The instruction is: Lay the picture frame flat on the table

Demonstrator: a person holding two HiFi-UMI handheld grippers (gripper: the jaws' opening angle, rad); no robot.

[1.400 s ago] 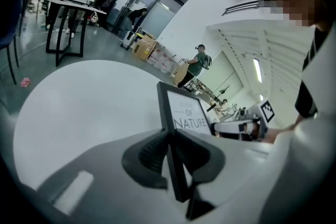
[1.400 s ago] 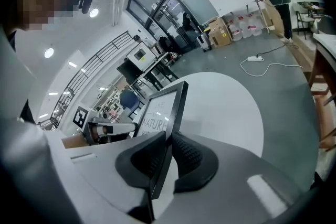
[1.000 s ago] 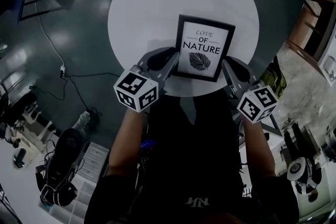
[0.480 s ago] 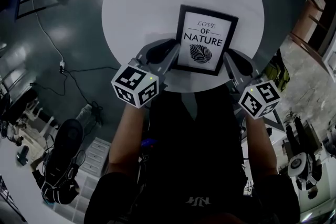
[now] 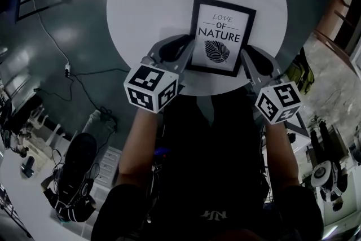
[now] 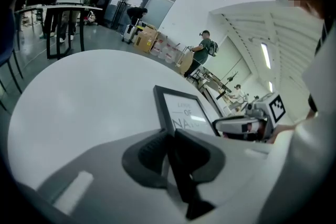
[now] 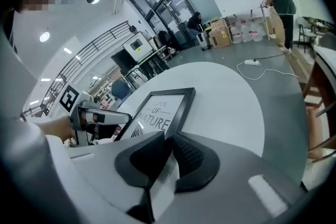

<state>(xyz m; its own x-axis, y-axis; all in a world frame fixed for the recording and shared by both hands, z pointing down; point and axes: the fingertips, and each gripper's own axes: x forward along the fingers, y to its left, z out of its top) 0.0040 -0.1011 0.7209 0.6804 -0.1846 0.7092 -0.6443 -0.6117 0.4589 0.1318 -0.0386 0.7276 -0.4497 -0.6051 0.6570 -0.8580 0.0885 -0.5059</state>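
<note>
left claw (image 6: 169, 136) has its jaws drawn almost together, nipped on the near left corner of the picture frame (image 5: 221, 36). the frame's dark left edge runs straight down into the pads. right claw (image 7: 169, 137) is just as narrow, with its tips closed at the frame's near right corner and a thin sliver of white showing behind them. so the frame sits just ahead of both claws and between them, held at its two nearer corners, with its far edge pointing away from the person. it lies face up over the middle of the round white table (image 5: 146, 3), glass toward the head camera. i cannot tell whether its back rests fully on the table or the near edge is a touch raised. the left claw's marker cube (image 5: 151, 87) and the right one (image 5: 277, 101) hang past the table's near rim, over the person's dark clothing. behind the glass a white sheet reads "love" in thin script, "of" between two short rules, "nature" in heavy capitals, and below that is a dark leaf drawing.
</note>
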